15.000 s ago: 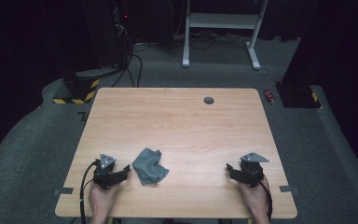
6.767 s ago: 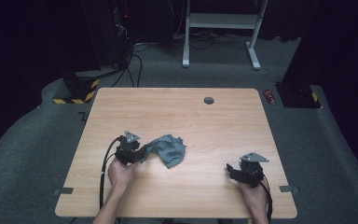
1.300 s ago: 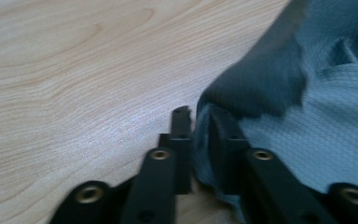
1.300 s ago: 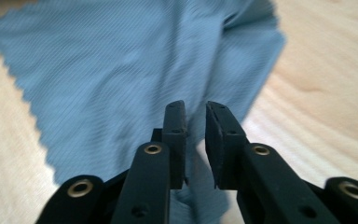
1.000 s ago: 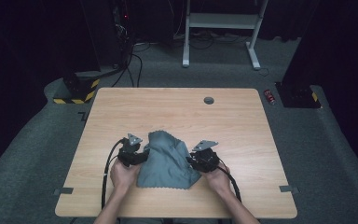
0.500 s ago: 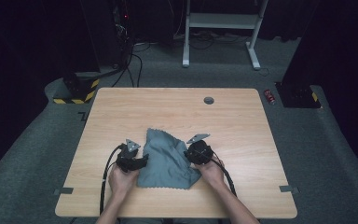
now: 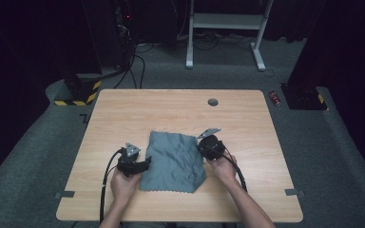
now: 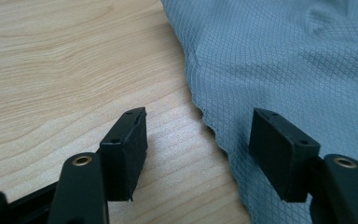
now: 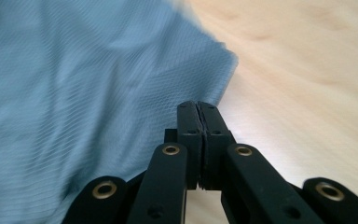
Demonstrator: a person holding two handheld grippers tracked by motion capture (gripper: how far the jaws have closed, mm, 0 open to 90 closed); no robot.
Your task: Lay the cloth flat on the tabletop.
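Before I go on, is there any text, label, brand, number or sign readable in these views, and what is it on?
None: no readable text.
Grey cloth: plain weave, no label in sight.
Wooden table: unmarked.
Left gripper and right gripper: no markings.
Small red object on the floor: too small to read.

Cloth (image 7: 174,160) on table (image 7: 123,111) (between both tools)

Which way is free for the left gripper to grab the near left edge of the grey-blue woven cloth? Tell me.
Probably straight ahead: the left gripper is open, its jaws straddling the scalloped edge of the grey-blue woven cloth on the wooden table; nothing lies between.
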